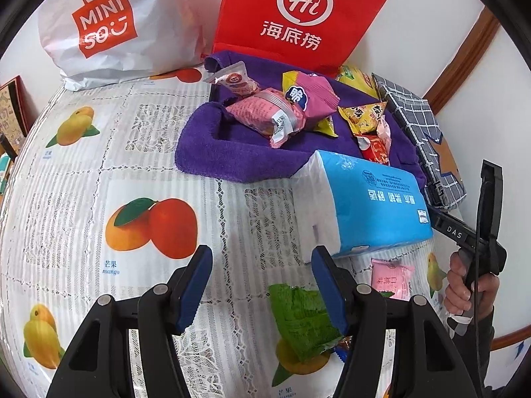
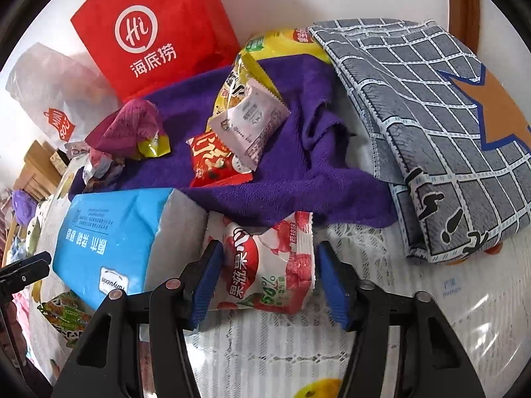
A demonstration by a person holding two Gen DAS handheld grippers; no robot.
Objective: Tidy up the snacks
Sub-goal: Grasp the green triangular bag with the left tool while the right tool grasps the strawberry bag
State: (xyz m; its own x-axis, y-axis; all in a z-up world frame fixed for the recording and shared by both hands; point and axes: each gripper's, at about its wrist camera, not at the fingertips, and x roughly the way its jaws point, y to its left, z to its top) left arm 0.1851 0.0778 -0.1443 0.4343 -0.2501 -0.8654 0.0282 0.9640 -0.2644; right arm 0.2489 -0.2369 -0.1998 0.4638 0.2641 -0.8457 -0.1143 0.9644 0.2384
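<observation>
While the right gripper (image 2: 268,285) hangs over a red-and-white jelly pouch (image 2: 268,265) at the lower centre of its view, its blue pads straddle the pouch with a sliver of gap on each side — unclenched, nothing grasped. A blue tissue pack (image 2: 109,242) lies just left of the pouch, and the purple towel (image 2: 288,172) overlaps the pouch's top edge. On the towel sit a red packet (image 2: 215,162), a pale sachet (image 2: 252,122) and a yellow bag (image 2: 285,43), partly hidden under a grey checked cloth (image 2: 431,116). The left gripper (image 1: 262,285) is released over bare tablecloth (image 1: 83,172); its right finger covers part of a green packet (image 1: 302,321). A pink sachet (image 1: 391,278) lies at lower right — its print is unreadable.
</observation>
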